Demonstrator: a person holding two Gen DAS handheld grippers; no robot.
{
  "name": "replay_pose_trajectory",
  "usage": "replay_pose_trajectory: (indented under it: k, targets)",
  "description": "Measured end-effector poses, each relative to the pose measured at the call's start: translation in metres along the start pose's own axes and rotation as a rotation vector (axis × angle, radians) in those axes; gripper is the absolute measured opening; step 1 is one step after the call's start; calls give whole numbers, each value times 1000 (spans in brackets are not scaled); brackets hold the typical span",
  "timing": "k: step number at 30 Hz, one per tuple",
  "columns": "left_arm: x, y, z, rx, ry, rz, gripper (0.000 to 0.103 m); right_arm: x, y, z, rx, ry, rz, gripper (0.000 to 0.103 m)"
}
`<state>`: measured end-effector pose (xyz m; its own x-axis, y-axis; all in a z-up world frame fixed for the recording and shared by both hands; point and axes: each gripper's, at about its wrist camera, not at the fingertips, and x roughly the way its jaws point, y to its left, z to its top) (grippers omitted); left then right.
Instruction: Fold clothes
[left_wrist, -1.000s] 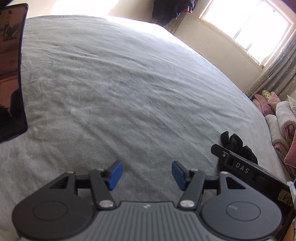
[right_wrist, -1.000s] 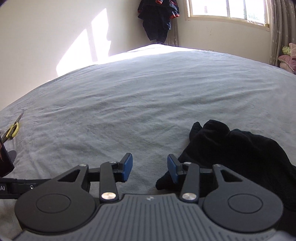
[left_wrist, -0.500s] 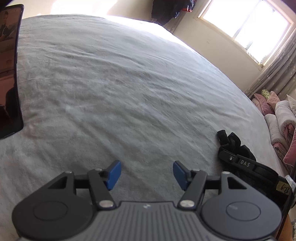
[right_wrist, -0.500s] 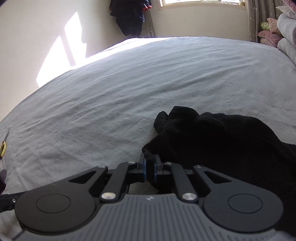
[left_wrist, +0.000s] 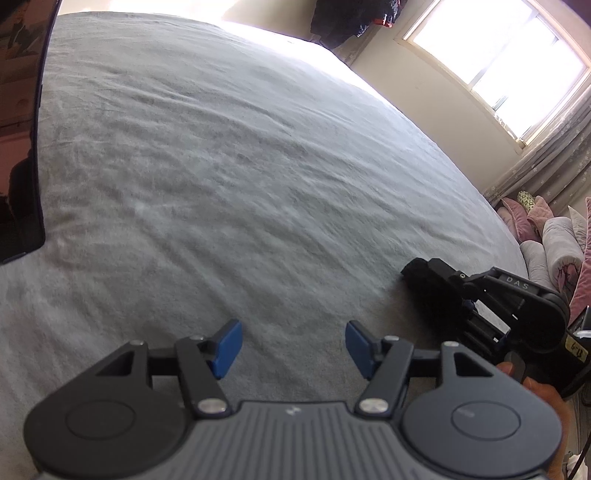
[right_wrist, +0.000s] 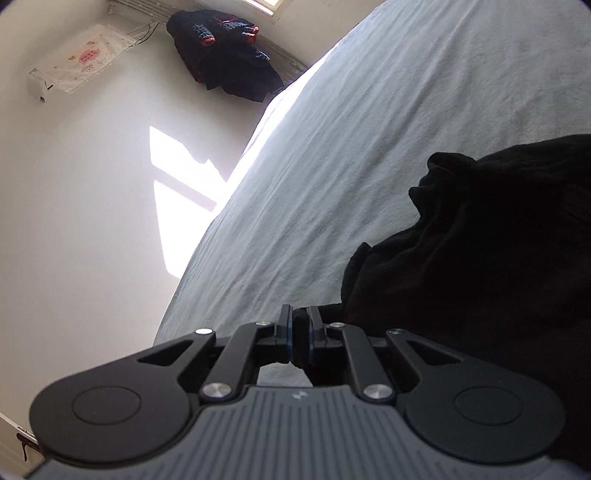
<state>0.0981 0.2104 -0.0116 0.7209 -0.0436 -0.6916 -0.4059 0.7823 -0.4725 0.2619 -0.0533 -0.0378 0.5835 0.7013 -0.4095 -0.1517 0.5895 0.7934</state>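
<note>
While the left gripper (left_wrist: 293, 347) hung over the grey bedspread (left_wrist: 240, 177) with its blue pads (left_wrist: 226, 349) spread apart and nothing between them, the right gripper (right_wrist: 298, 341) was clamped on a fold of the black garment (right_wrist: 480, 251). Its two pads stood almost together, with a bit of dark cloth pinched in the narrow slit between them. The right gripper was rolled over to one side, so the bed sloped steeply across its view. The rest of the garment lay crumpled on the bedspread ahead of that gripper and off to its right, bunched rather than flat.

From the left gripper, the garment (left_wrist: 424, 273) and the right gripper (left_wrist: 517, 306) showed forward and to the right, near the bed's edge, with a hand (left_wrist: 543, 398) wrapped round the handle. A dark screen (left_wrist: 18, 129) stood at the left gripper's far left. Beyond the bed, dark clothes (right_wrist: 225, 55) hung in the corner by the window (left_wrist: 495, 55), and pink and grey bedding (left_wrist: 554, 240) was piled beside the curtain, past the right gripper.
</note>
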Motion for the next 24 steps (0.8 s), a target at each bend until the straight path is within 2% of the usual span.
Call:
replay_pose_trajectory:
  k: [4, 7, 9, 11, 12, 13, 15, 21, 23, 24]
  targets:
    - [0, 0, 0, 4, 2, 1, 63, -31, -13, 2, 1, -50, -78, 10]
    - [-1, -1, -1, 7, 2, 4, 63, -39, -15, 0, -61, -25, -183, 11]
    - [-1, -1, -1, 7, 2, 6, 63, -43, -13, -2, -122, 5, -247, 17]
    - [-1, -1, -1, 7, 2, 6, 63, -46, -3, -3, -189, 10, -279, 18]
    - [-1, -1, -1, 8, 2, 7, 63, -47, 3, -3, -223, 3, -285, 25]
    - [-1, -1, -1, 8, 2, 7, 63, -48, 9, -3, -260, -7, -286, 42]
    - [-1, -1, -1, 9, 2, 8, 63, -47, 21, -2, -340, -25, -281, 56]
    - [0, -1, -1, 12, 1, 11, 63, -25, 32, -1, -522, 3, -316, 56]
    - [0, -2, -1, 13, 1, 12, 63, -18, 32, 0, -578, 16, -342, 55]
    - [0, -2, -1, 13, 1, 12, 63, -14, 31, 0, -593, 22, -355, 49]
